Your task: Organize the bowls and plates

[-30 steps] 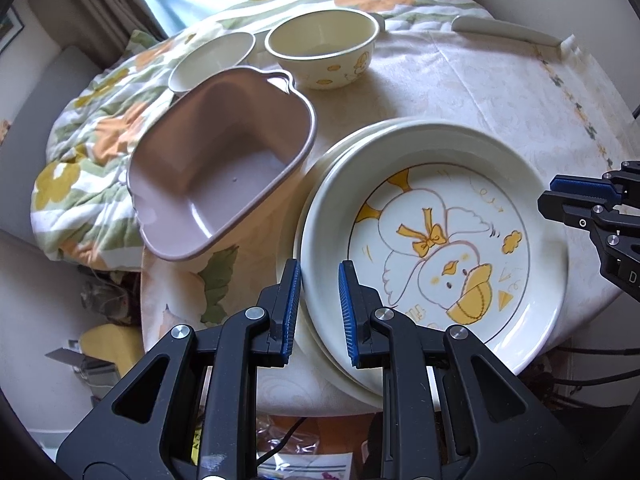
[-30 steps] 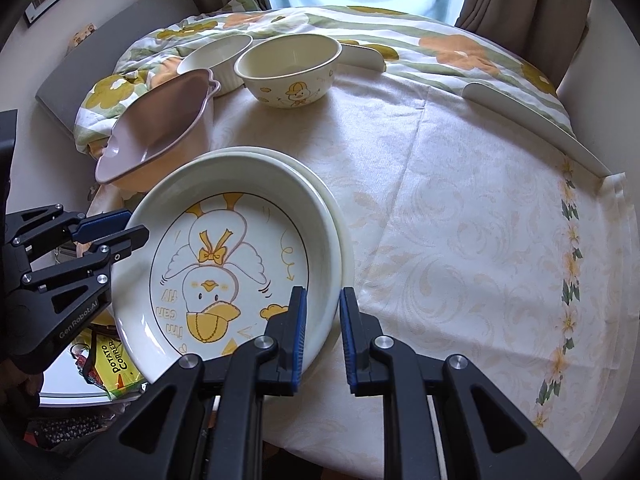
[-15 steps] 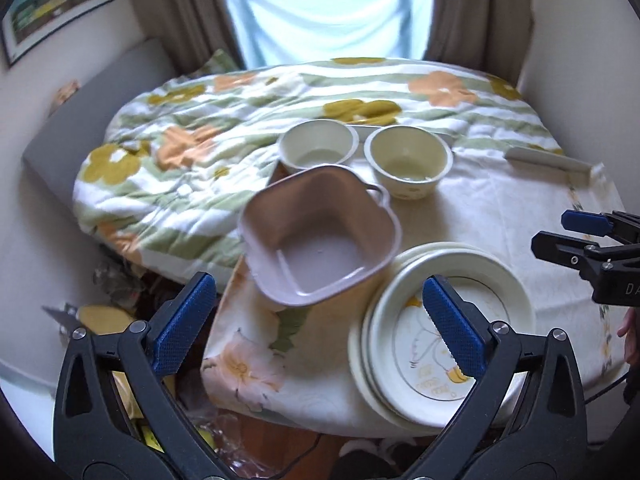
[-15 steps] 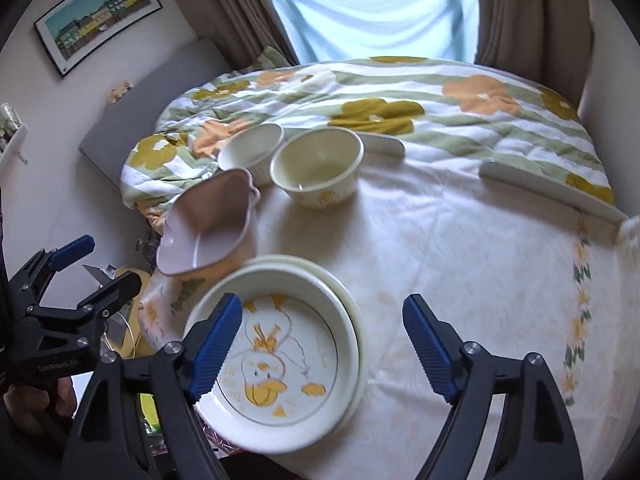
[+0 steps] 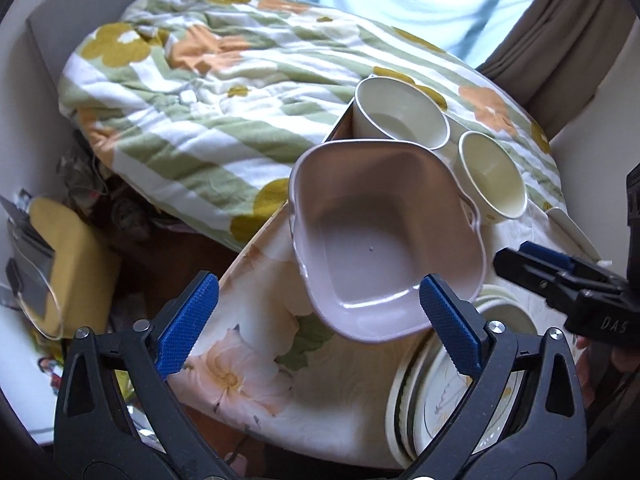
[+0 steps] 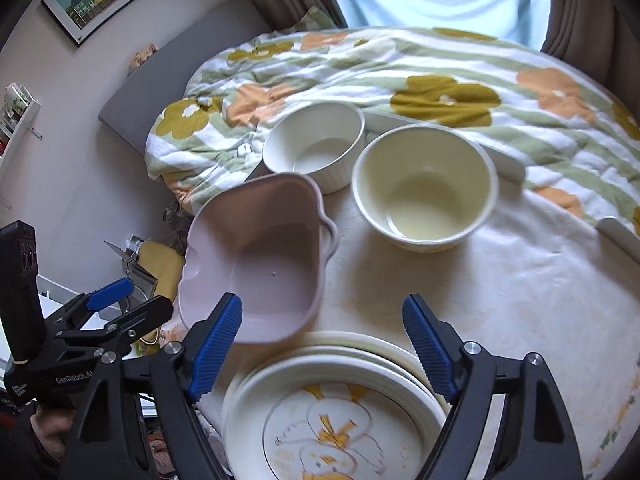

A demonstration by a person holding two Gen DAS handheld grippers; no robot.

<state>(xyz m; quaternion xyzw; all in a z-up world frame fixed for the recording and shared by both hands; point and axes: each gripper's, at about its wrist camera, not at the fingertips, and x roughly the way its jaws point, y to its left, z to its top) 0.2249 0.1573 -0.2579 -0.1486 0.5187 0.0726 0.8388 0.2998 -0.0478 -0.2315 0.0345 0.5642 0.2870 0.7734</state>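
A mauve square bowl (image 5: pixel 384 240) (image 6: pixel 260 256) sits at the table's left edge. Behind it stand a white ribbed bowl (image 5: pixel 400 114) (image 6: pixel 316 144) and a cream bowl (image 5: pixel 492 176) (image 6: pixel 424 188). A duck plate (image 6: pixel 332 428) (image 5: pixel 452 396) lies on a stack of cream plates (image 6: pixel 396 360) at the near edge. My left gripper (image 5: pixel 320 324) is open and empty, hovering just in front of the mauve bowl. My right gripper (image 6: pixel 324 348) is open and empty, above the plate stack; it also shows at the right of the left wrist view (image 5: pixel 560 276).
The round table (image 6: pixel 520 288) has a pale floral cloth. A flowered quilt (image 6: pixel 400 72) (image 5: pixel 200 92) lies behind the bowls. A white strip (image 6: pixel 620 236) lies at the table's right. A yellow cushion (image 5: pixel 68 264) and clutter sit on the floor left.
Both grippers opened wide and let go of the duck plate, which now rests on the stack. Both then moved in closer, toward the mauve bowl and the other bowls.
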